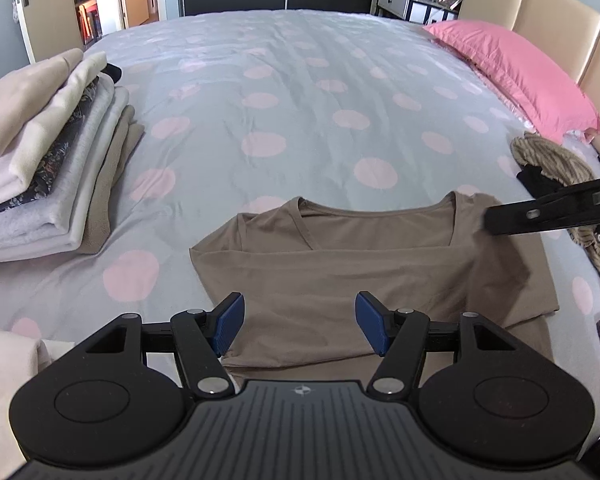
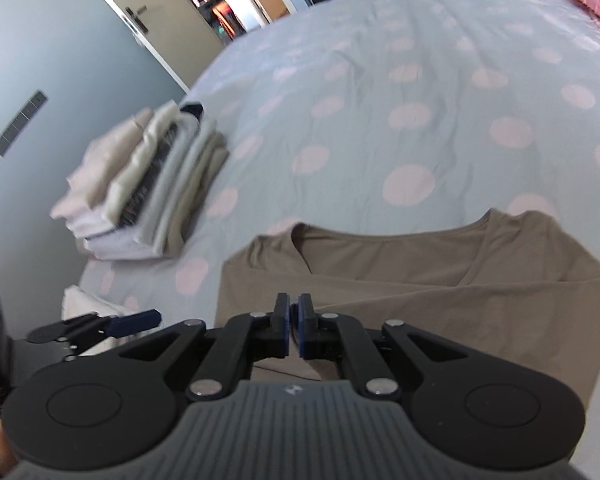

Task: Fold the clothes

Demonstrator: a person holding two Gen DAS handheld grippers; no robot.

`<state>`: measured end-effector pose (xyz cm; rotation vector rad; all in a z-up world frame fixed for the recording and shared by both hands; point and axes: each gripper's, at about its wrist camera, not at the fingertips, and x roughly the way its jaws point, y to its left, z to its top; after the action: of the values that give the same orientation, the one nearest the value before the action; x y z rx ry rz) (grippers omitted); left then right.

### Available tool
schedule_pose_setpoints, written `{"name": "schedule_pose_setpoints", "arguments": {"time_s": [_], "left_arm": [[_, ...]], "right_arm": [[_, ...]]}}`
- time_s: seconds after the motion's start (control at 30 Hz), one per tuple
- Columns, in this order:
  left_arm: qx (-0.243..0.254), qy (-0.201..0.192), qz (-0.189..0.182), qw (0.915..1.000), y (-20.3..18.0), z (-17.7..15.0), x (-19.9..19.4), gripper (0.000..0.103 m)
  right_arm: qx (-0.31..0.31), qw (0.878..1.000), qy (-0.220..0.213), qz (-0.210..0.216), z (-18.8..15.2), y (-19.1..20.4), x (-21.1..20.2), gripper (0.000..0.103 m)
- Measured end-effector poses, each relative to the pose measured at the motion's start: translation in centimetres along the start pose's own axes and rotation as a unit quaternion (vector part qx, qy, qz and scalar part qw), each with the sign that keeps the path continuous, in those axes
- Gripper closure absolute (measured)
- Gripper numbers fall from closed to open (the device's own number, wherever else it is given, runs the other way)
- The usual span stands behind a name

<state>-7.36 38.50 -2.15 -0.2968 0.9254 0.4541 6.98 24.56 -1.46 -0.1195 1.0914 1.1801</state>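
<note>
At the far left of the bed, a stack of folded clothes rests on the grey sheet with pink dots. The stack holds beige, cream, dark patterned and light grey pieces, laid one upon another.

The left claw sits at the near edge of the brown T-shirt. It is released: the blue pads stand wide apart, with the shirt's lower part seen between them. No fabric is held.

The brown T-shirt lies flat on the bed near its front edge, neckline pointing away from the cameras. Its left sleeve is folded in over the body; a horizontal fold line crosses the chest.

The right claw is clenched: in the right wrist view its two blue-faced fingers stand almost together, with only a thin slit between them. Whether cloth is pinched there cannot be told. In the left wrist view its black finger reaches in from the right above the shirt's right shoulder.

At the far right, a pink pillow lies against the headboard, and a heap of unfolded garments lies just before it.
</note>
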Motion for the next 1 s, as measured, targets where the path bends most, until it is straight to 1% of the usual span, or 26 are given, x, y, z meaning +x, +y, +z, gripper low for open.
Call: {"name": "schedule_pose_setpoints", "arguments": {"time_s": [0.07,0.13,0.17,0.2,0.27,0.37,0.57,0.63,0.73,0.8,0.9,0.93,1.0], "left_arm": [[0.0,0.006,0.001,1.0,0.0,0.0,0.5,0.043],[-0.001,0.01,-0.003,0.9999,0.1,0.1,1.2,0.043],[-0.002,0.012,-0.005,0.9999,0.1,0.2,1.5,0.043],[-0.002,0.014,-0.007,0.9999,0.2,0.3,1.9,0.043],[-0.004,0.019,-0.011,0.9998,0.3,0.4,2.6,0.043],[-0.008,0.026,-0.018,0.9995,0.4,0.6,3.7,0.043],[-0.06,0.054,-0.064,0.9947,0.3,1.9,7.3,0.043],[-0.068,0.066,-0.063,0.9935,-0.7,2.5,8.4,0.043],[-0.073,0.08,-0.064,0.9921,-2.5,3.4,9.9,0.044],[-0.075,0.094,-0.065,0.9906,-3.4,3.6,11.0,0.047],[-0.079,0.116,-0.066,0.9879,-4.8,3.8,12.6,0.05],[-0.08,0.123,-0.067,0.987,-5.2,3.9,13.2,0.054],[-0.083,0.136,-0.068,0.9849,-6.0,4.0,14.2,0.056]], "right_arm": [[0.0,1.0,0.004,-0.005,0.1,0.1,0.9,0.092],[0.002,1.0,0.005,-0.004,0.1,0.0,1.0,0.086],[0.003,1.0,0.005,-0.005,0.2,-0.1,0.9,0.078],[0.003,1.0,0.004,-0.008,0.2,-0.3,0.6,0.073],[0.004,1.0,0.003,-0.017,0.3,-0.9,0.1,0.073],[0.011,0.999,0.003,-0.043,0.4,-2.7,-0.6,0.072],[0.023,0.995,0.012,-0.095,0.2,-7.1,-1.5,0.07],[0.027,0.994,0.019,-0.107,0.0,-8.4,-1.5,0.07],[0.039,0.992,0.029,-0.113,-0.1,-9.6,-1.1,0.07],[0.044,0.992,0.034,-0.114,-0.2,-10.1,-0.8,0.07],[0.039,0.993,0.038,-0.109,0.0,-9.9,-0.4,0.069],[0.036,0.993,0.04,-0.108,0.1,-9.8,-0.3,0.069],[0.029,0.993,0.04,-0.106,0.2,-9.5,-0.3,0.066]]}}
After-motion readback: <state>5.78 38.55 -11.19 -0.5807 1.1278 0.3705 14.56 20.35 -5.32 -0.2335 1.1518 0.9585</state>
